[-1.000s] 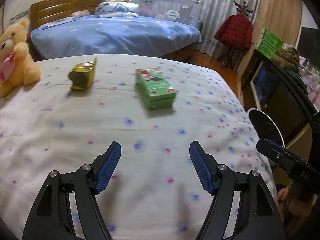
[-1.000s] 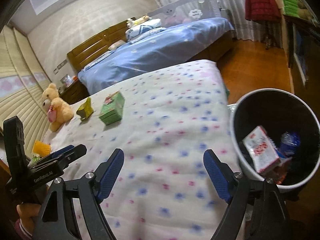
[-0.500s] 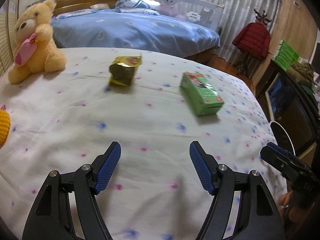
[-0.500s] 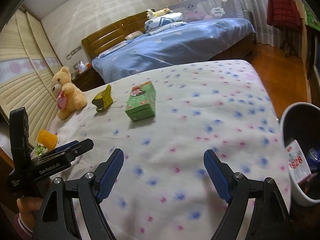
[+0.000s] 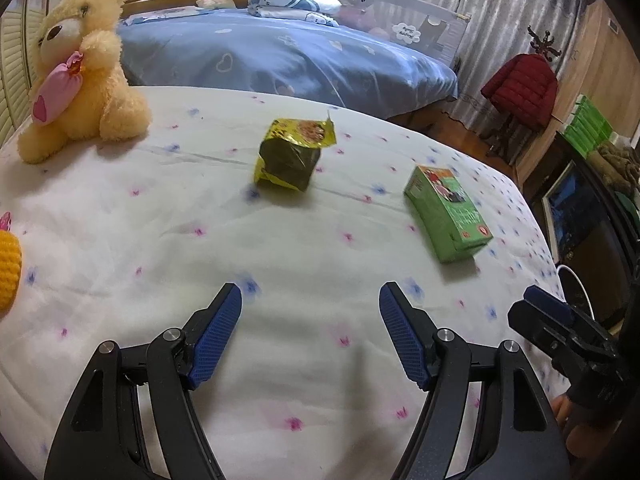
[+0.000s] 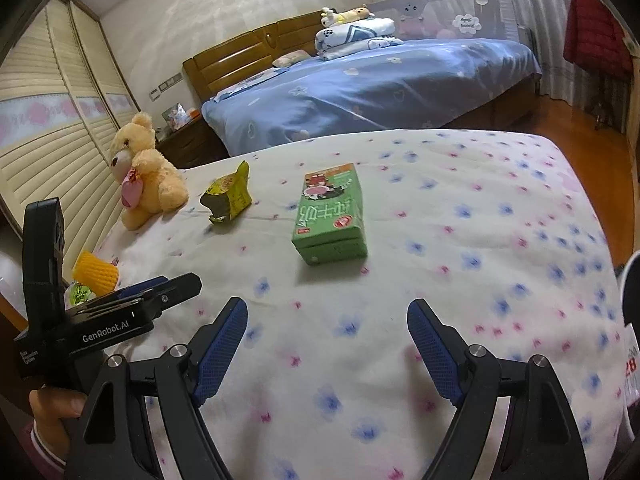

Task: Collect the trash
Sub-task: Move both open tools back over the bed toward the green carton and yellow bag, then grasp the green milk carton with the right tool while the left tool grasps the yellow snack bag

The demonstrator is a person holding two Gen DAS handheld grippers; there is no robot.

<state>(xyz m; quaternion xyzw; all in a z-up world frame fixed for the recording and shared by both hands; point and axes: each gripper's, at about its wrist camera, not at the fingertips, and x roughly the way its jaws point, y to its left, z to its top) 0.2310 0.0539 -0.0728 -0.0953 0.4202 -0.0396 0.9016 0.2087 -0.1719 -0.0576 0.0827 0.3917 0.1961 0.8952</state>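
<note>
Bedroom, near bed with a white floral sheet [image 5: 320, 264] as the work surface; a second bed with a blue quilt [image 5: 288, 56] sits far behind it, wooden headboard and grey curtains beyond. A red jacket [image 5: 520, 88] hangs on a stand far right.

What changed over the last second: both views have swung away from the bin [image 6: 632, 280] and toward the trash. The bin filled the right side of the right wrist view a second ago; now only its rim shows at the far right edge. The crumpled yellow wrapper [image 5: 292, 156] and green carton [image 5: 448, 216] have grown larger and more central. Judgement: a drop-off is done and both hands are heading back for the next pieces, so this is approach, not grasp.

Left gripper [image 5: 310, 336] has its jaws apart, nothing between them, above bare sheet and well short of the wrapper, which lies ahead, mid-bed. Right gripper [image 6: 326, 348] is likewise spread and empty; the carton lies flat ahead of it, slightly left of centre, near but not reached.

A teddy bear [image 5: 80, 68] sits far left on the sheet. A yellow knitted item [image 6: 96, 274] lies near the left edge. Neither looks like trash.
</note>
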